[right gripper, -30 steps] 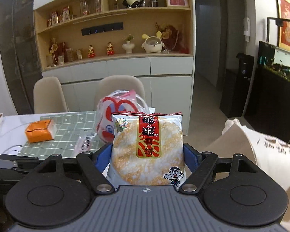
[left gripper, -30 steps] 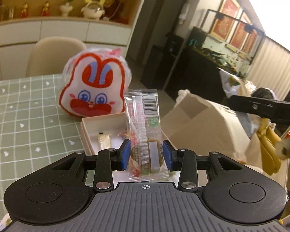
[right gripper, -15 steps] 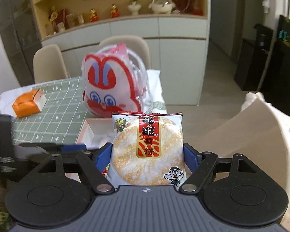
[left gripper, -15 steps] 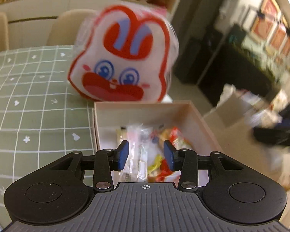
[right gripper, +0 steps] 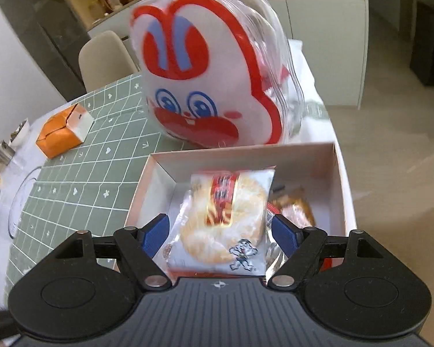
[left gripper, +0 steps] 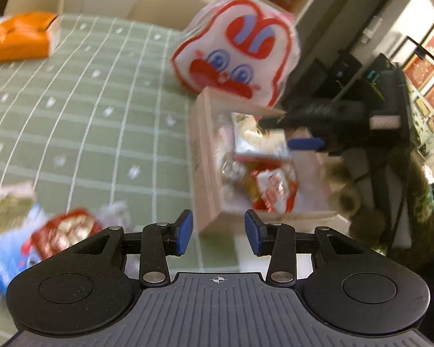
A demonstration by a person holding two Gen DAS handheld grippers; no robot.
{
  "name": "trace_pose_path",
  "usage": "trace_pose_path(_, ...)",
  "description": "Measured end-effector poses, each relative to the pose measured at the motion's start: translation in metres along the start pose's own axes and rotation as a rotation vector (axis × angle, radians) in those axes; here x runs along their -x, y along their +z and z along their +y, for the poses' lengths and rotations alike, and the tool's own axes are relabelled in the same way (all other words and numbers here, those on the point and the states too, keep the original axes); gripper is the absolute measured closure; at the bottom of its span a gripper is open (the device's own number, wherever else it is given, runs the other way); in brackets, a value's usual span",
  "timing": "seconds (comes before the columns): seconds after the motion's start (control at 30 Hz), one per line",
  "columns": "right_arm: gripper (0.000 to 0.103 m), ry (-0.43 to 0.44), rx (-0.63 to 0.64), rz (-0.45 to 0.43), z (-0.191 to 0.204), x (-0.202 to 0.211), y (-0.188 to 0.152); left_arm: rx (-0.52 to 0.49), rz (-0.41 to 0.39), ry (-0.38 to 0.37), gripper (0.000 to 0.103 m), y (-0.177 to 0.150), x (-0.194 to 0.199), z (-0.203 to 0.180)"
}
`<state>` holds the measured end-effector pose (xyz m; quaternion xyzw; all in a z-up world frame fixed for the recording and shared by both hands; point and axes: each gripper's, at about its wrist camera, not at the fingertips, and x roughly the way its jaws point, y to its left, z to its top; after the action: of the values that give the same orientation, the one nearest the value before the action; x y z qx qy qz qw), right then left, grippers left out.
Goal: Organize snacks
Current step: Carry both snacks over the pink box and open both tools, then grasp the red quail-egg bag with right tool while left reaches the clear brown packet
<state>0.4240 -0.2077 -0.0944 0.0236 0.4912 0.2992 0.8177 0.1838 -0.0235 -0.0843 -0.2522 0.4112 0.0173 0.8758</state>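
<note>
The right claw (right gripper: 218, 232) stands spread, its 2 pads just off the rice cracker packet (right gripper: 225, 217) lying between them in the open box (right gripper: 246, 156). The left claw (left gripper: 218, 232) is spread and empty, just before the box's near corner.

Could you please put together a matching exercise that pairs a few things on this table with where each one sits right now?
Things:
1. rice cracker packet
2. rabbit-face bag
3. orange box
4. red snack packet

Places:
A. on the green checked cloth, beside the left gripper, outside the box
B. standing just behind the open box
C. in the open box, between the right gripper's jaws
D. far across the cloth, near the chairs

Pairs: 1-C, 2-B, 3-D, 4-A
</note>
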Motion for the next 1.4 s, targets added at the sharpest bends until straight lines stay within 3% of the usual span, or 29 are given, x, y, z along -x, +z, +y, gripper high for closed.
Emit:
trace_pose_path(0.07, 0.025, 0.06, -0.07, -0.023, -0.008, 0.006, 0.0, 0.026, 0.013, 0.008, 0.059, -0.01, 0.0, 0.011)
trace_pose_path(0.13, 0.025, 0.058, -0.099, -0.033, -0.009, 0.009, -0.001, 0.03, 0.032, 0.026, 0.059, -0.021, 0.005, 0.018)
trace_pose_path(0.3, 0.025, -0.125, 0.035, -0.051, 0.017, 0.022, -0.021, 0.005, 0.067, 0.047, 0.059, -0.039, 0.019, 0.036)
trace_pose_path(0.4, 0.025, -0.198, 0.099, -0.08, 0.038, 0.037, -0.045, -0.008, 0.042, 0.078, 0.059, -0.037, 0.035, 0.054)
trace_pose_path(0.53, 0.024, -0.371, 0.18, -0.205, 0.075, 0.064, -0.097, 0.032, -0.021, 0.14, 0.059, -0.028, 0.064, 0.097)
trace_pose_path(0.6, 0.024, -0.351, 0.187, -0.173, 0.087, 0.071, -0.119, 0.074, -0.054, 0.175, 0.059, -0.024, 0.075, 0.123)
trace_pose_path(0.7, 0.024, -0.241, 0.141, -0.078, 0.1, 0.071, -0.148, 0.128, -0.091, 0.199, 0.059, -0.018, 0.084, 0.158)
trace_pose_path(0.87, 0.024, -0.243, 0.079, -0.008, 0.127, 0.06, -0.189, 0.177, -0.09, 0.163, 0.059, -0.007, 0.081, 0.186)
trace_pose_path(1.1, 0.024, -0.263, 0.08, 0.014, 0.15, 0.062, -0.222, 0.027, -0.002, 0.08, 0.06, -0.026, 0.062, 0.158)
trace_pose_path(1.23, 0.024, -0.257, 0.114, -0.007, 0.162, 0.063, -0.216, -0.049, 0.052, 0.046, 0.063, -0.048, 0.057, 0.14)
trace_pose_path(1.4, 0.024, -0.229, 0.157, -0.013, 0.177, 0.043, -0.198, -0.073, 0.08, 0.037, 0.063, -0.072, 0.066, 0.127)
